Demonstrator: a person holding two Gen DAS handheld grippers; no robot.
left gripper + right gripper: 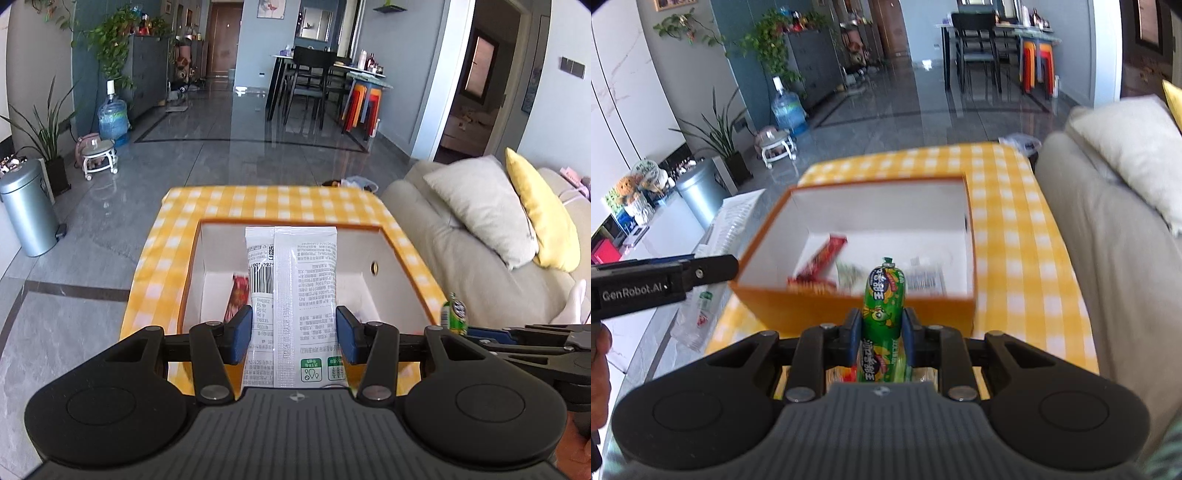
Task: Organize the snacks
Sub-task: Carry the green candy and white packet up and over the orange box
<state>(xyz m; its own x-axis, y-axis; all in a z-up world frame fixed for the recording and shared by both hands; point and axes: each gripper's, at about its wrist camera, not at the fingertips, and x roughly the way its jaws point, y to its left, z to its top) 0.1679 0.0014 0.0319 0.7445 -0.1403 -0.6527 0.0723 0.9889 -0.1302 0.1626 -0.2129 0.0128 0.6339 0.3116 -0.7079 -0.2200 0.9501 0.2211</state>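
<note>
Snacks go into an orange-walled, white-lined cardboard box [857, 306] on a yellow-and-white checked tabletop [1015, 236], beside a beige fabric sofa [461, 266] on glossy grey floor tiles [221, 140]. The left tongs [294, 334] are clamped on a flat white printed packet [295, 280] above the box; the right tongs [882, 338] are clamped on a glossy green sausage [884, 299] before it. A red wrapper [822, 264] lies inside.

Orange box [849, 317], white inside; yellow-white checked cloth [1015, 258]; green sausage [882, 295]; white packet [295, 280].
</note>
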